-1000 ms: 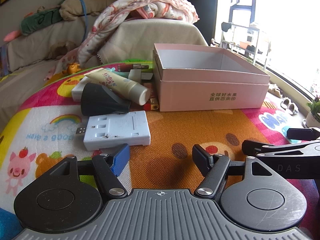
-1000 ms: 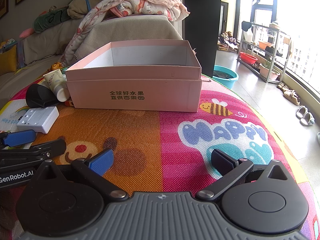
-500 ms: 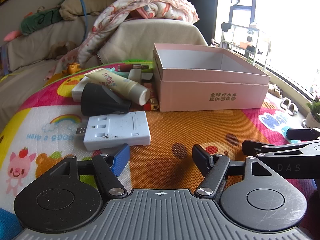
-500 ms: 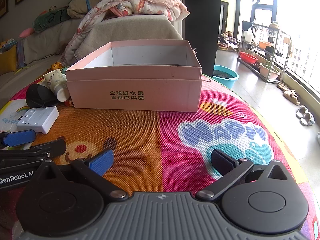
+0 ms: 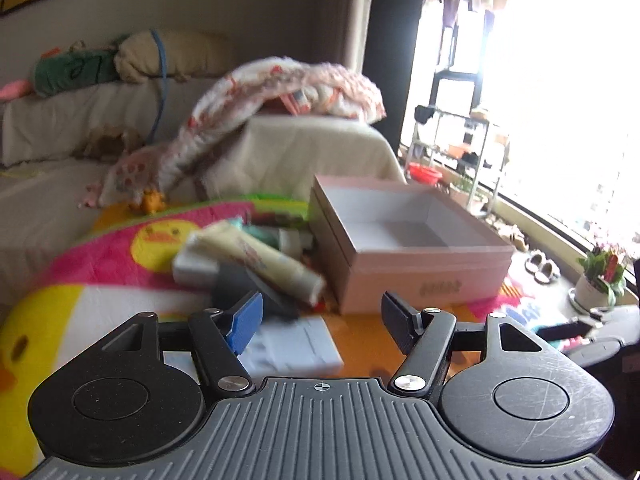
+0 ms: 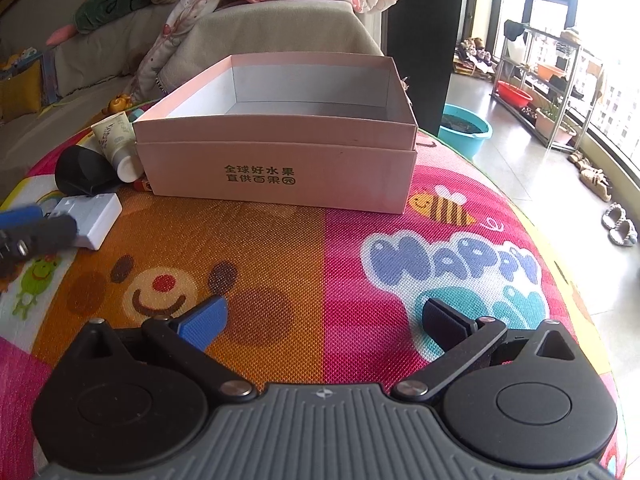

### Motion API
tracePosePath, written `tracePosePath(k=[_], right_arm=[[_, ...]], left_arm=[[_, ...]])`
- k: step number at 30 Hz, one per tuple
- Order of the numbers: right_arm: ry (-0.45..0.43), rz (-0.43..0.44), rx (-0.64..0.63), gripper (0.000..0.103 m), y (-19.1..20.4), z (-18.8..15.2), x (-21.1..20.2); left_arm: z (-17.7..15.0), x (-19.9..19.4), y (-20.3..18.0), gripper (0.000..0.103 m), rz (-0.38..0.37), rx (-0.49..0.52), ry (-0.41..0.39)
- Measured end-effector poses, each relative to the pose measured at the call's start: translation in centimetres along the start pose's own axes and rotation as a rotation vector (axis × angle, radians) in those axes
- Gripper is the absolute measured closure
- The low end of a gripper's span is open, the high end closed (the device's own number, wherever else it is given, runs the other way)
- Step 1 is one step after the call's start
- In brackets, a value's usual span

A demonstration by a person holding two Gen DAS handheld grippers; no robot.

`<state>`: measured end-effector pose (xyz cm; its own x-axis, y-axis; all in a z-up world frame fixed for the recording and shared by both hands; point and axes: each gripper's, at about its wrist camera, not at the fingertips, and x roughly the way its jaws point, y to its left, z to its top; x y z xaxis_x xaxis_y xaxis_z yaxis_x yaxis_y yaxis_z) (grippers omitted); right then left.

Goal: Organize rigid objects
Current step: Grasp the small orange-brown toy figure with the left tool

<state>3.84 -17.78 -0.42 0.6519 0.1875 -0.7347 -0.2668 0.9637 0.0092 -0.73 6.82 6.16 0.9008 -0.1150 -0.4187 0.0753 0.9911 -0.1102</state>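
An open pink cardboard box [image 6: 276,176] [image 5: 424,276] stands on the colourful play mat, empty inside. Left of it lies a pile: a cream tube [image 5: 264,260] [image 6: 116,140], a black cone-shaped part [image 6: 80,172] [image 5: 244,292], a white flat charger [image 5: 292,348] [image 6: 94,214] and several small items behind. My left gripper [image 5: 320,320] is open and empty, raised just over the white charger; it also shows in the right wrist view [image 6: 28,228]. My right gripper [image 6: 324,320] is open and empty above the mat, in front of the box.
A sofa with a blanket [image 5: 280,92] and pillows stands behind the mat. A teal basin [image 6: 464,128], a metal shelf rack [image 6: 548,80] and slippers [image 6: 618,228] are on the floor to the right. The mat's rounded edge [image 6: 560,216] drops off at right.
Both grippers have lifted and moved forward. The left one now hovers over the white charger, its view blurred by motion. Both stay open.
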Motion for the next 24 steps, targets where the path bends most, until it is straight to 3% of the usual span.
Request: tracePosePath(k=[2,3,6,8,10,14,18,19,22,24], right_arm=[[0.018,0.04,-0.039,0.001,0.0,0.6,-0.2],[-0.003,0.053,-0.052,0.008,0.2,0.8,-0.6],[-0.167,0.005,-0.067,0.011,0.9,1.7,-2.6],[-0.29,-0.042,-0.039,0.01,1.2,2.4,-3.7],[-0.344,-0.058,-0.023,0.009,1.6,3.3,-4.2],[-0.324,-0.017,-0.076,0.009,3.0,4.9,-4.1],[-0.309,0.0,-0.139,0.009,3.9,5.3,-3.5],[-0.309,-0.001,-0.151,0.009,4.3,5.2,-3.5],[-0.305,-0.004,-0.172,0.009,4.7,5.0,-3.5],[-0.304,-0.001,-0.173,0.009,4.7,5.0,-3.3]], left_arm=[[2.7,0.6,2.8,0.032,0.006,0.047,-0.069],[4.1,1.3,4.5,0.032,0.016,0.067,-0.103],[7.4,5.3,9.3,0.032,0.092,0.095,-0.163],[9.0,9.9,12.3,0.032,0.113,0.083,-0.079],[9.8,14.5,14.8,0.032,0.165,0.072,0.006],[10.0,21.5,18.7,0.032,0.212,0.009,0.158],[9.0,24.9,19.9,0.033,0.222,0.006,0.218],[9.0,25.5,20.0,0.035,0.221,0.024,0.24],[8.9,26.9,20.2,0.061,0.227,0.05,0.297],[8.8,26.8,20.4,0.062,0.209,0.039,0.298]])
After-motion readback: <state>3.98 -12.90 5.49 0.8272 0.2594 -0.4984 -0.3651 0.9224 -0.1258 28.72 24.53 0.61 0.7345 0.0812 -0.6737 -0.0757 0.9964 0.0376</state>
